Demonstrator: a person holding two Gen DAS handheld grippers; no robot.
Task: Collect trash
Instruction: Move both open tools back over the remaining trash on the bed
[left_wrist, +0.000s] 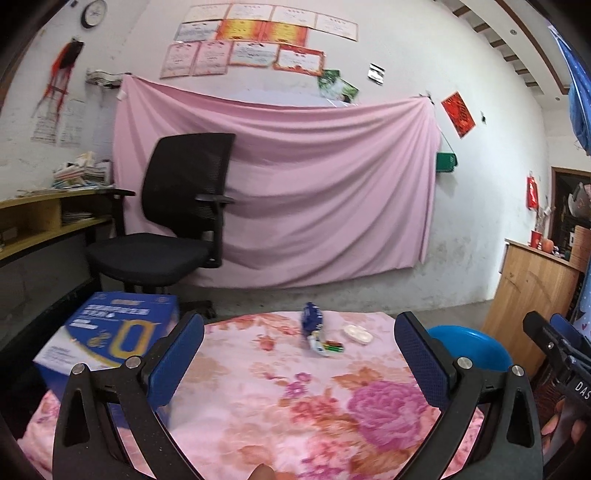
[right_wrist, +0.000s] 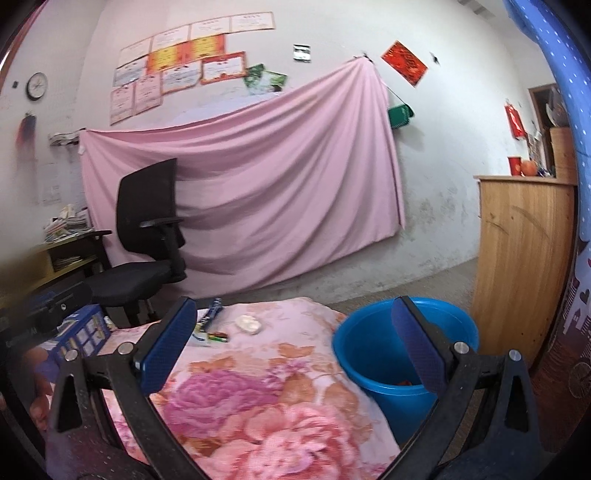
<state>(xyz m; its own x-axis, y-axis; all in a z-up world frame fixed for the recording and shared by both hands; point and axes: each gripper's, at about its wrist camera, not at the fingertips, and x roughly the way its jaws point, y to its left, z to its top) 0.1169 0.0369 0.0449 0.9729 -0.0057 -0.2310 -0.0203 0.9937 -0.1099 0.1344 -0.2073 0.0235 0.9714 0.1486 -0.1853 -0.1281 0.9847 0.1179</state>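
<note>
Trash lies at the far end of a table under a pink flowered cloth (left_wrist: 258, 387): a blue wrapper (left_wrist: 312, 320), a small green piece (left_wrist: 334, 346) and a white crumpled wad (left_wrist: 357, 334). My left gripper (left_wrist: 299, 332) is open above the cloth, well short of the trash, nothing between its blue pads. My right gripper (right_wrist: 295, 321) is also open and empty, its right finger over a blue bucket (right_wrist: 373, 354) beside the table. The same wrapper (right_wrist: 212, 314), green piece (right_wrist: 218, 336) and wad (right_wrist: 248, 324) show in the right wrist view.
A blue printed box (left_wrist: 110, 336) sits at the table's left edge. A black office chair (left_wrist: 177, 221) stands behind, by a yellow shelf desk (left_wrist: 40, 221). A pink sheet (left_wrist: 295, 184) hangs on the wall. A wooden cabinet (right_wrist: 521, 266) stands right of the bucket.
</note>
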